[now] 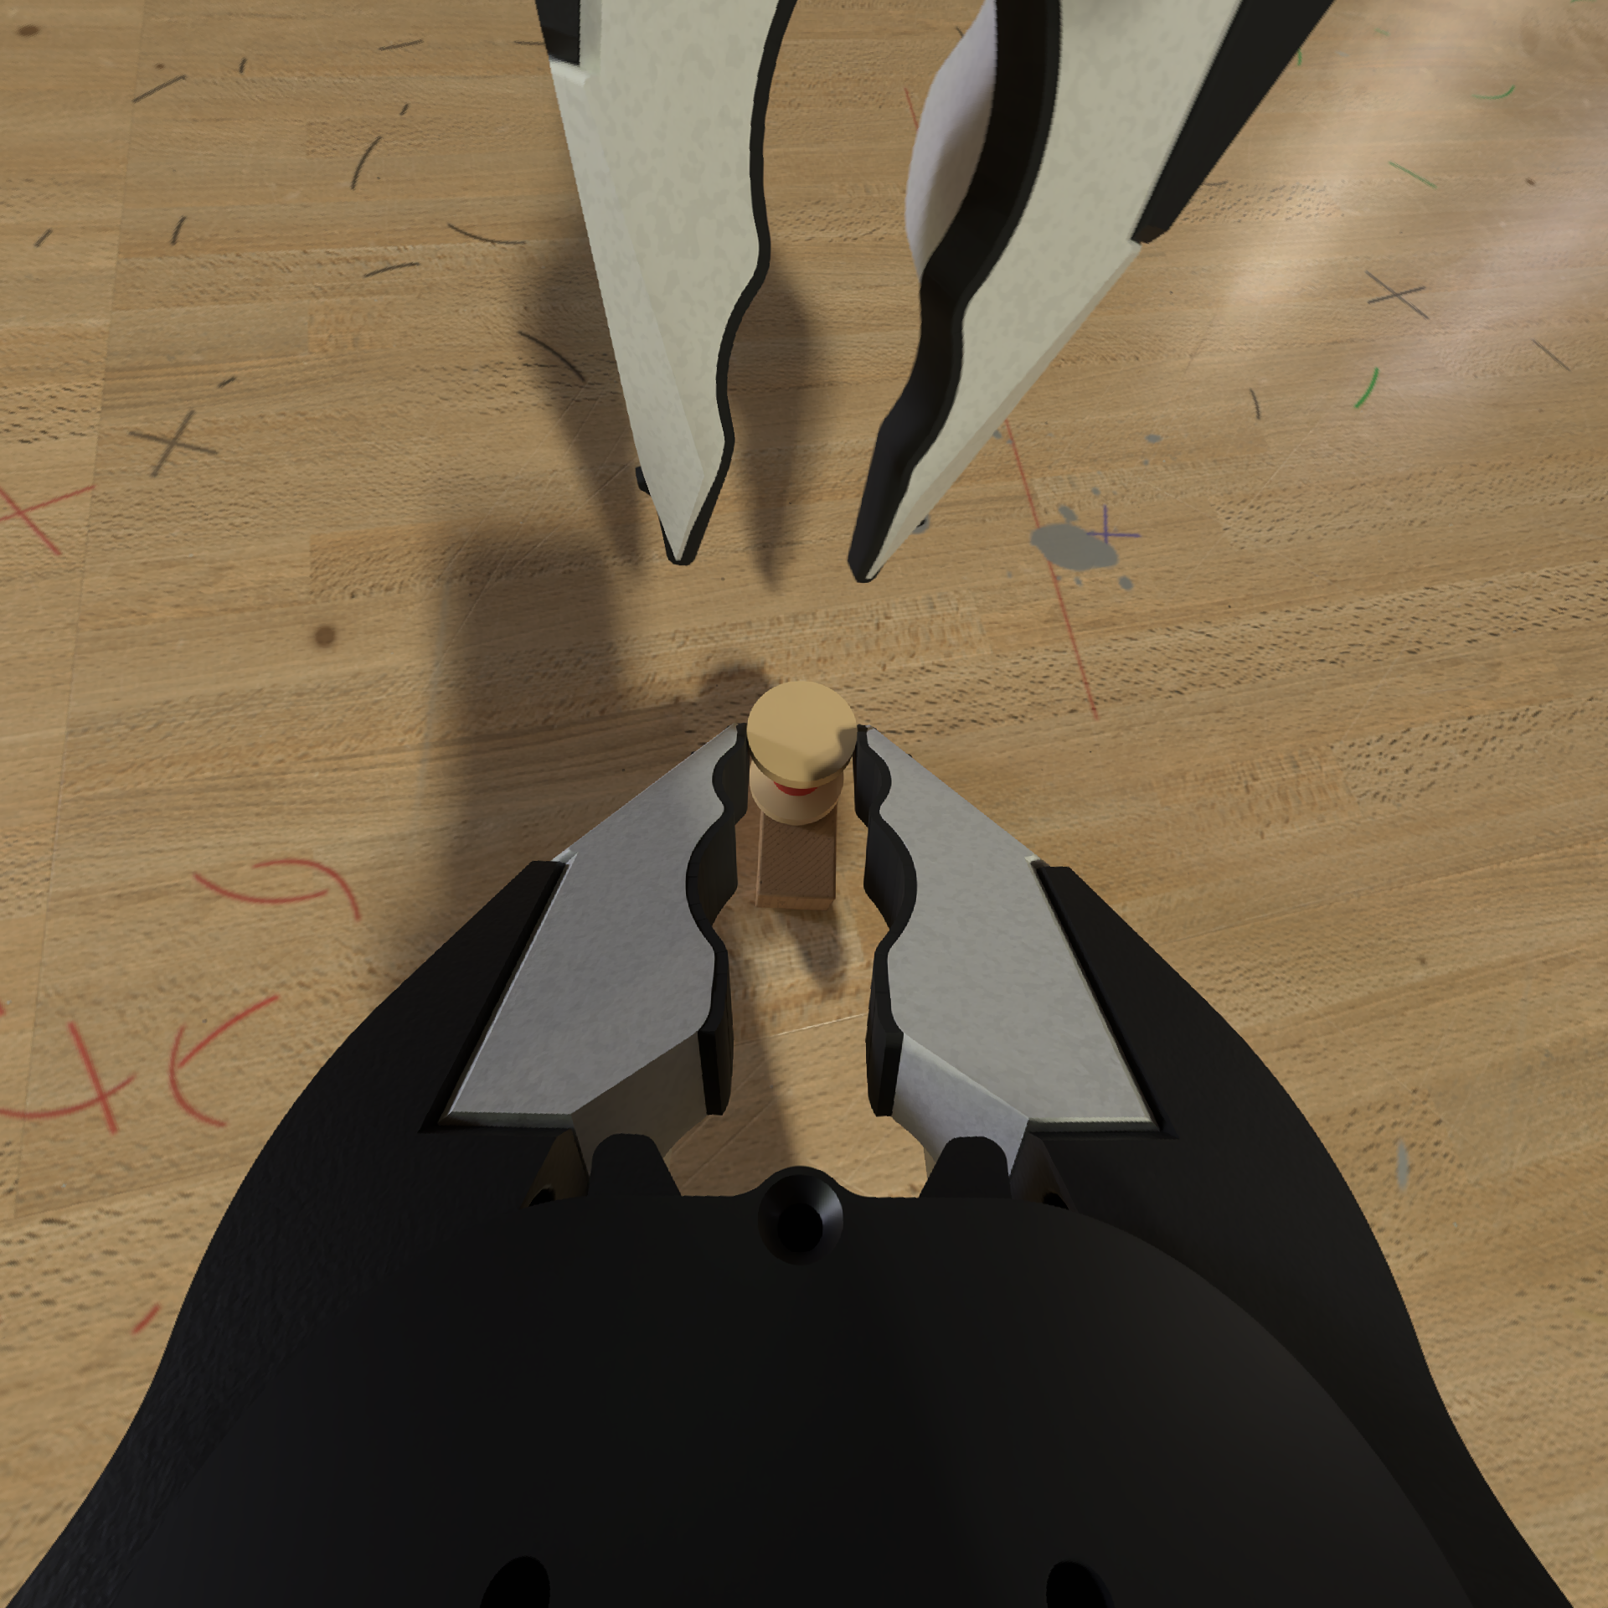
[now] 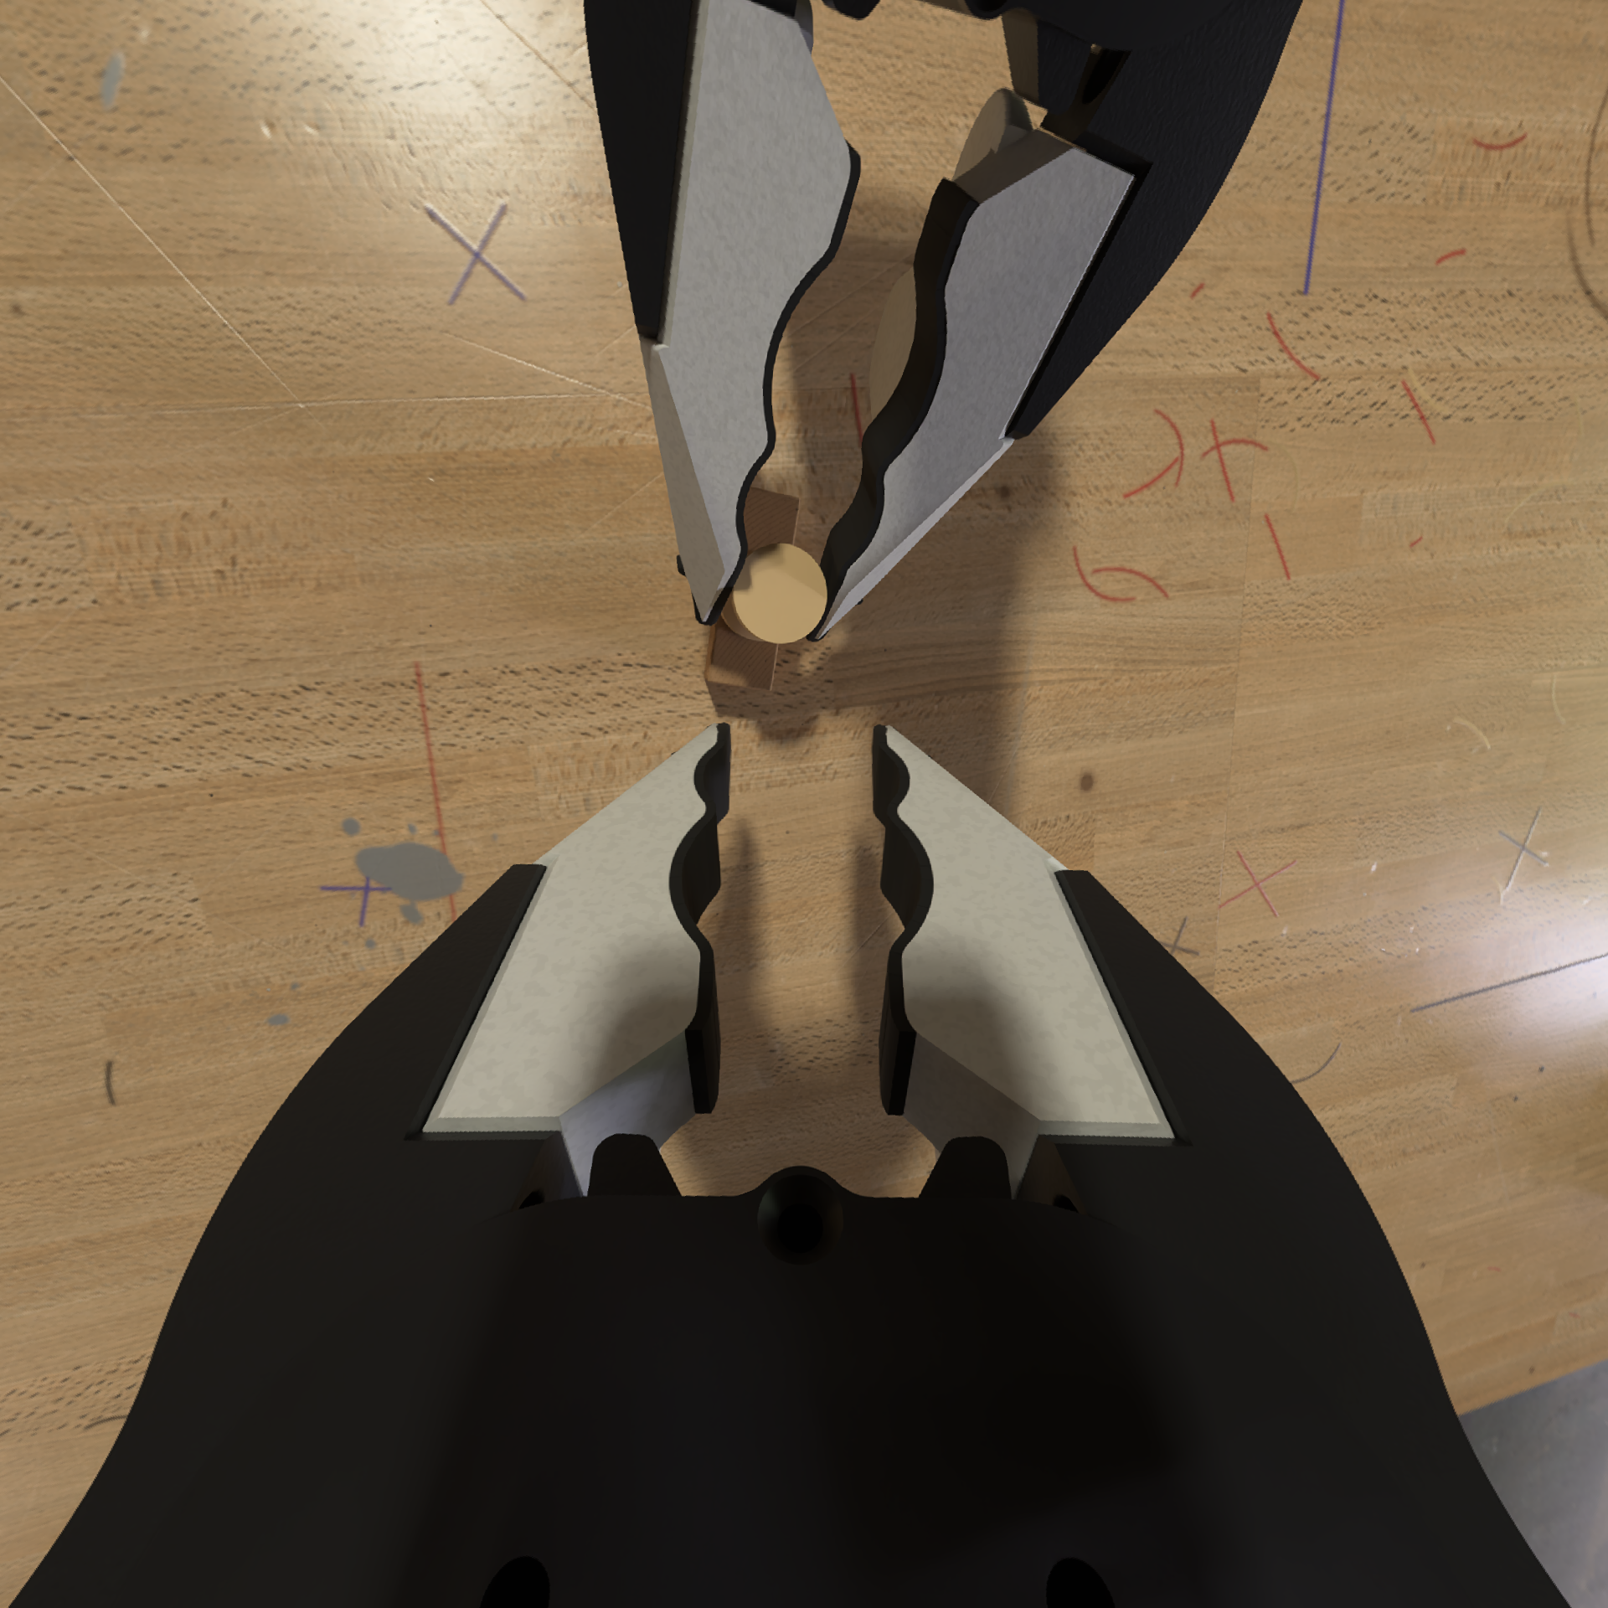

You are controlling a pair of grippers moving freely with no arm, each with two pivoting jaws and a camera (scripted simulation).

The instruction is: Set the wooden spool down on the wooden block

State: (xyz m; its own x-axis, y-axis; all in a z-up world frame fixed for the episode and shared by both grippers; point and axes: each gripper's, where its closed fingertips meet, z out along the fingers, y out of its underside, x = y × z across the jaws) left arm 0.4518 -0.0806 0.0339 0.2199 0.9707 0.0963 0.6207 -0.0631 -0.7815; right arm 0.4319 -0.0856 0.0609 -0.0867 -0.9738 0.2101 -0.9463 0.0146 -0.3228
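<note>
The wooden spool [image 1: 800, 726], pale with a red band at its waist, stands upright between the fingertips of my left gripper [image 1: 800, 741], which is shut on its top flange. The small wooden block [image 1: 796, 861] lies on the table right under the spool; whether the spool touches it I cannot tell. In the right wrist view the left gripper [image 2: 764, 626] holds the spool [image 2: 777, 593] over the block [image 2: 744, 666]. My right gripper [image 2: 800, 735] is open and empty, just short of the block. It also shows in the left wrist view [image 1: 770, 566], facing the spool.
The wooden tabletop [image 1: 261, 696] carries pen marks and crosses and a grey paint blot [image 1: 1075, 544]. The table's edge [image 2: 1531, 1427] and grey floor show at the lower right of the right wrist view.
</note>
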